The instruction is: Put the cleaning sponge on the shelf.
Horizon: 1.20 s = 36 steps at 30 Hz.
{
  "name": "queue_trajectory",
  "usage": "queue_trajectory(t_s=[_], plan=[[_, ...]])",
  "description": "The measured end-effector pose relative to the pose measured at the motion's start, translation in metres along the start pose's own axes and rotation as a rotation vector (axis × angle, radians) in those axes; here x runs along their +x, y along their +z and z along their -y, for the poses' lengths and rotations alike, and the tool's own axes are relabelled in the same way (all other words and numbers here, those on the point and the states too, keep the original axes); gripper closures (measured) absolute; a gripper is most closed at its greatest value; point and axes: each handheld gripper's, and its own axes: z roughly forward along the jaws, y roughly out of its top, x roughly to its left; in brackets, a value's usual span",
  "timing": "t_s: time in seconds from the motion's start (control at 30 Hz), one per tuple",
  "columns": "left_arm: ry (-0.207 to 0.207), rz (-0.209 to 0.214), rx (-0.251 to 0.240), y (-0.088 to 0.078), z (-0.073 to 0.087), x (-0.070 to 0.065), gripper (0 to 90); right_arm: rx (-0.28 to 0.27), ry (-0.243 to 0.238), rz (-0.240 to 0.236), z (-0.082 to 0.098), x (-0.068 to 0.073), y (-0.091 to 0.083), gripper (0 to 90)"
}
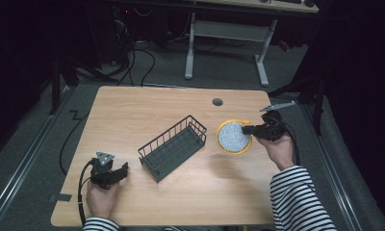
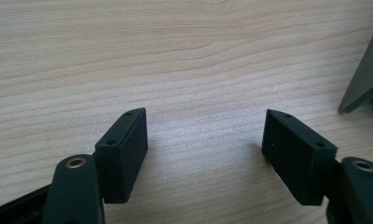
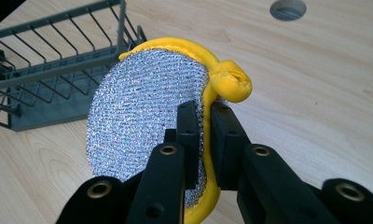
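A round scouring pad (image 1: pixel 233 136) with a silver mesh face and a yellow rim hangs just above the table at the right. My right gripper (image 1: pixel 248 129) is shut on its edge; the right gripper view shows the pad (image 3: pixel 142 112) pinched at the rim between the two black pads (image 3: pixel 189 135), with a yellow loop beside them. A dark wire basket (image 1: pixel 173 146) stands on the middle of the table, to the left of the pad. My left gripper (image 1: pixel 124 169) rests near the front left corner, open, with bare wood between its fingertips (image 2: pixel 124 149).
The wooden table (image 1: pixel 133 110) has a round cable hole (image 1: pixel 217 102) near its far edge. A corner of the basket (image 2: pixel 366 74) shows at the right of the left gripper view. Behind the table are another desk's legs (image 1: pixel 190 48) and cables on the floor.
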Motion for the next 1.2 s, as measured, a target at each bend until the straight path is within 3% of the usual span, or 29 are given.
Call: queue_trajectory(t_s=[0.47, 0.77, 1.2], plan=[[0.002, -0.001, 0.001, 0.0, 0.0, 0.0, 31.3, -0.067, -0.059, -0.056, -0.033, 0.026, -0.011, 83.0], [0.001, 0.0, 0.001, 0.0, 0.0, 0.0, 31.2, -0.064, -0.107, -0.088, -0.058, 0.053, 0.005, 83.0], [0.007, 0.007, 0.0, 0.0, 0.0, -0.001, 31.1, -0.058, -0.13, -0.103, -0.081, 0.075, 0.033, 82.9]])
